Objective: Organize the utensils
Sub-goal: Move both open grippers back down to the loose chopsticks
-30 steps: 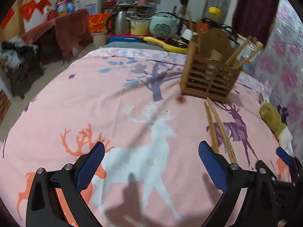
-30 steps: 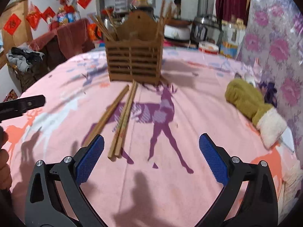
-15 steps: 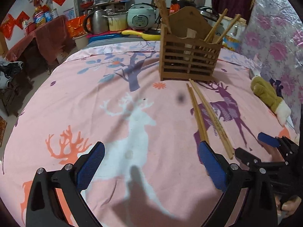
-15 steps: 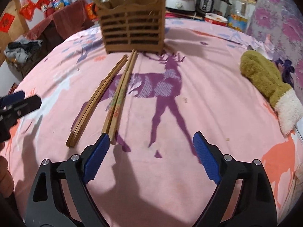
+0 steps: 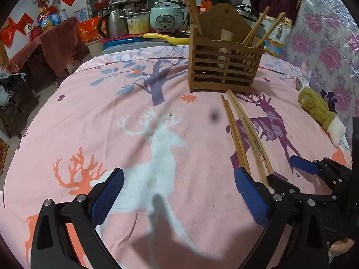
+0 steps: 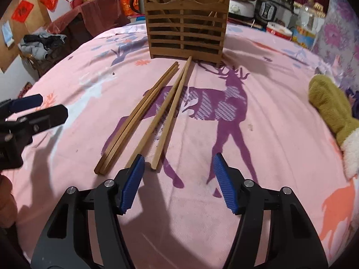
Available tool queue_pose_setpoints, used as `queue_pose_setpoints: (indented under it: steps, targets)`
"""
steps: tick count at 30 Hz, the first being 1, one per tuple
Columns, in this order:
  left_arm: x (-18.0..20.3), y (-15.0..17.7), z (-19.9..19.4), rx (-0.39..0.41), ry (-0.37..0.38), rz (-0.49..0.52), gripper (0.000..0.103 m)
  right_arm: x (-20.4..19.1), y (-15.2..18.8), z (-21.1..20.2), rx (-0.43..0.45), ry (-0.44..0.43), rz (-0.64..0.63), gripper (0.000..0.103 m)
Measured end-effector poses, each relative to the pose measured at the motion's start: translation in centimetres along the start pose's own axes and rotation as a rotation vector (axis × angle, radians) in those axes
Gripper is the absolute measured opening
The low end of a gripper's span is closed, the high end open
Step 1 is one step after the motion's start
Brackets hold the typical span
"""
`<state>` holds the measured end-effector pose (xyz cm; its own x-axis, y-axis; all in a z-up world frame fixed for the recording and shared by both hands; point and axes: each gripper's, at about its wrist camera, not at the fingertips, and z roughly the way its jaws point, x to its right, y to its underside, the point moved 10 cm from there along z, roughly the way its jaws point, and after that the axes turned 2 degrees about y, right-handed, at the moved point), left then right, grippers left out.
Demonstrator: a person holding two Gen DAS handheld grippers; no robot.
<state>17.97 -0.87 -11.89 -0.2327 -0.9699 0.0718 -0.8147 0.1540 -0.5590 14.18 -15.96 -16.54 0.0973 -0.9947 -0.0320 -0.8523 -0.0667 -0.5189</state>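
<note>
A slatted wooden utensil holder stands at the far side of the pink deer-print tablecloth, with several chopsticks upright in it. Two pairs of chopsticks lie in front of it: a darker pair and a lighter pair. My right gripper hovers at their near ends with its jaws closing. One light chopstick's tip lies just inside the left pad, untouched. My left gripper stands wide open over the white deer print, left of the chopsticks, and holds nothing. The holder is beyond it.
An olive-green mitten lies near the table's right edge, beside a floral wall. A rice cooker, kettle, pots and an oil bottle crowd behind the holder. The table's left edge drops toward a cluttered floor. The left gripper shows at the right view's left edge.
My right gripper has sunk toward the near ends of the chopsticks and its jaws have narrowed. The left gripper has rolled and shifted a little, bringing the holder nearer the middle of its view.
</note>
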Motion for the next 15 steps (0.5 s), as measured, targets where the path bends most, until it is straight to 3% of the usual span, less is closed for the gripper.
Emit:
queue_pose_setpoints:
  steps: [3,6,10,15]
  targets:
    - [0.6,0.2,0.3,-0.017,0.037,0.007,0.097,0.2,0.0,0.1,-0.005,-0.001,0.016,0.06]
    - [1.9,0.7,0.9,-0.049,0.081,0.032,0.097,2.2,-0.3,-0.1,0.009,0.061,0.077,0.059]
    - [3.8,1.6,1.8,-0.089,0.122,0.091,0.097,4.5,-0.3,-0.2,-0.006,0.028,0.202,0.059]
    - [4.9,2.3,3.1,-0.122,0.096,0.14,0.097,4.5,-0.4,-0.2,-0.001,0.025,0.202,0.06]
